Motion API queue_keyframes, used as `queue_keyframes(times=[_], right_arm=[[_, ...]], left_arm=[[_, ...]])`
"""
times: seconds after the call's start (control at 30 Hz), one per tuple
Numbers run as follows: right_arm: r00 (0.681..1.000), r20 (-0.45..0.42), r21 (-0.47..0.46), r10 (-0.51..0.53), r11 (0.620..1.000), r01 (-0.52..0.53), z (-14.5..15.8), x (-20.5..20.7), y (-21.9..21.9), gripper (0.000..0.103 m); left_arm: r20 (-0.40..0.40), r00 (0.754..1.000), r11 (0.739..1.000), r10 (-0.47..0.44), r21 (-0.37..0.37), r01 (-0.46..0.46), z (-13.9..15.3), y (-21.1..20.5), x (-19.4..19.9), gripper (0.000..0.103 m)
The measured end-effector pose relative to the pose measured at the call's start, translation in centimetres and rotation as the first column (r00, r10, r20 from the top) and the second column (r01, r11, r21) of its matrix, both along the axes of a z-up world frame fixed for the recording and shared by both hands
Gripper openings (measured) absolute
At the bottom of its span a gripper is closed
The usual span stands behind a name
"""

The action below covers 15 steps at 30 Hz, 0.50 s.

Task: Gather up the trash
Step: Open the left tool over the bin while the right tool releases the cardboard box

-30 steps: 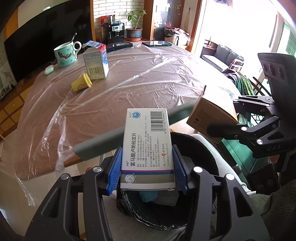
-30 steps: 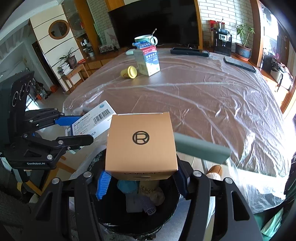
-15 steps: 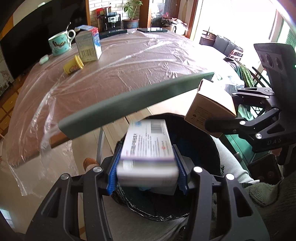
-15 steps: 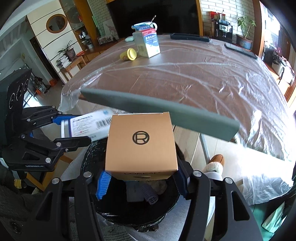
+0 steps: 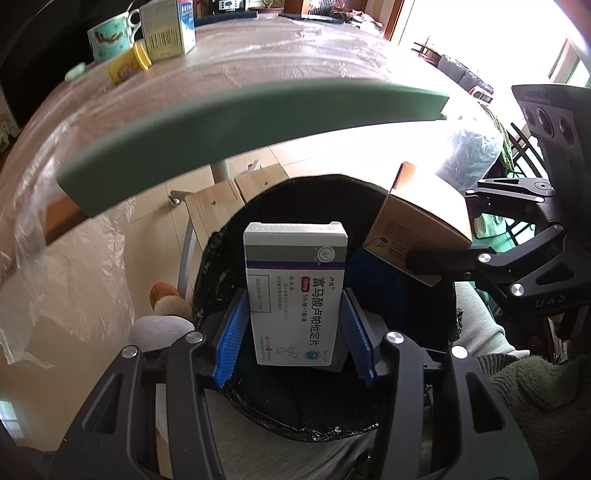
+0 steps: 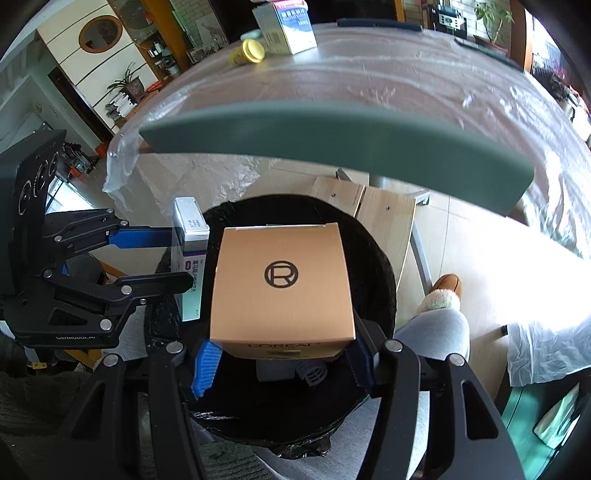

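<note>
A black-lined trash bin [image 5: 280,206] [image 6: 373,258] stands below the table edge, under both grippers. My left gripper [image 5: 293,328] has opened: its blue pads [image 5: 231,332] stand apart from the white medicine box [image 5: 295,295], which sits loose between them over the bin. The medicine box also shows in the right wrist view [image 6: 190,258]. My right gripper [image 6: 282,354] is shut on a tan cardboard box [image 6: 282,288], also seen from the left wrist [image 5: 417,236], over the bin. Trash lies in the bin [image 6: 291,369].
The plastic-covered table [image 5: 258,66] holds a milk carton [image 5: 168,29], a yellow cup [image 5: 127,66] and a mug [image 5: 110,35]. A green chair back [image 5: 240,122] crosses above the bin. A person's foot in a slipper [image 6: 445,291] is beside the bin.
Both grippers have tipped down over the bin. The left jaws have opened and the medicine box has flipped over and come loose. The right gripper still holds the tan box.
</note>
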State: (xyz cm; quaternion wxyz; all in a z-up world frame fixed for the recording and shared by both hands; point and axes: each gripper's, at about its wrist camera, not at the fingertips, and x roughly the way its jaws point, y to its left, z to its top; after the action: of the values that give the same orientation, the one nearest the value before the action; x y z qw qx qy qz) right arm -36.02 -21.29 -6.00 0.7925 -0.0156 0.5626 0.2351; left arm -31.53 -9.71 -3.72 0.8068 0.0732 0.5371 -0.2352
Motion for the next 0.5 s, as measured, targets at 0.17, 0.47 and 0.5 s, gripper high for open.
queue_keyframes(times=[0.17, 0.47, 0.5], right_arm=[[1.0, -0.026, -0.012, 0.003, 1.0, -0.004, -1.2, -0.1, 0.1, 0.058], [0.999, -0.042, -0.026, 0.008, 1.0, -0.01, -2.0, 0.2, 0.5, 0.058], [0.999, -0.043, -0.026, 0.009, 1.0, -0.01, -2.1, 0.2, 0.5, 0.058]], left_arm=[[-0.014, 1.0, 1.0, 0.005, -0.004, -0.005, -0.6, 0.0, 0.0, 0.052], [-0.024, 1.0, 1.0, -0.003, 0.004, 0.003, -1.2, -0.1, 0.2, 0.052], [-0.025, 1.0, 1.0, -0.004, 0.005, 0.004, -1.2, -0.1, 0.2, 0.052]])
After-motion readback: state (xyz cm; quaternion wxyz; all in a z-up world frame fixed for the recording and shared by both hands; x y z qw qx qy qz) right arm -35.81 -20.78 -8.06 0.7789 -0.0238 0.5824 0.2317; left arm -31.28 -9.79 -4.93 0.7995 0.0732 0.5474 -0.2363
